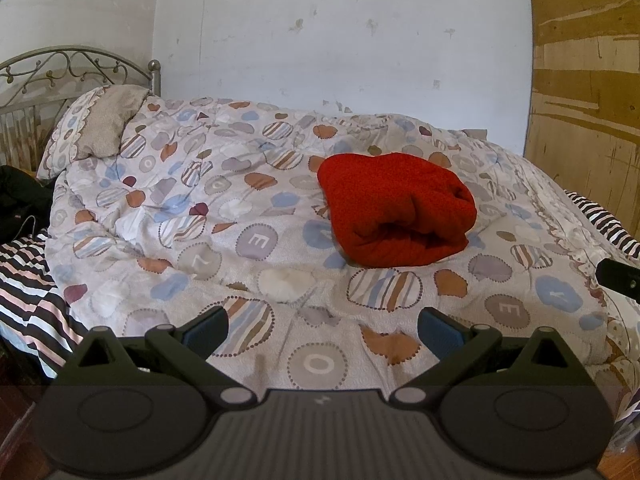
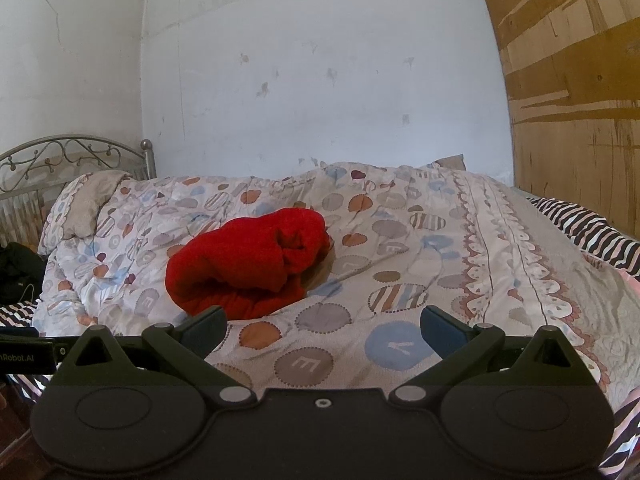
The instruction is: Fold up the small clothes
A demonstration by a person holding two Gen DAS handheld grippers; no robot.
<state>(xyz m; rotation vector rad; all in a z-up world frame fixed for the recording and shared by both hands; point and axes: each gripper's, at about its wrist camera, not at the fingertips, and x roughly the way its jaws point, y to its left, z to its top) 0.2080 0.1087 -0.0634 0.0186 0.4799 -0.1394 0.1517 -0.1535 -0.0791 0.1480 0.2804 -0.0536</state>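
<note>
Nearest in the left wrist view, the left gripper [image 1: 323, 330] hangs over the near edge of the bed with its jaws spread wide and nothing between them; only patterned quilt [image 1: 256, 240] shows in the gap. The right gripper [image 2: 323, 330] sits the same way in its own view, fully spread and empty, pulled back from the cloth. A dark corner of the right gripper's body pokes in at the right edge of the left view, so the two are held side by side, near each other.

Beyond both, the red garment [image 1: 396, 208] lies on the quilt around the middle of the bed, apart from either gripper. It is bundled into a thick, rounded packet with a rolled fold facing the near side, which suggests the folding is largely done and the grippers have let go so it can rest on its own. From the right view the bundle [image 2: 252, 264] looks looser at its far right end, where the fabric bunches.

Farther left is a pillow [image 1: 100, 124] against the metal headboard [image 1: 72, 66], and a striped sheet [image 1: 28, 280] shows under the quilt. A marked white wall [image 1: 320, 40] closes the scene
</note>
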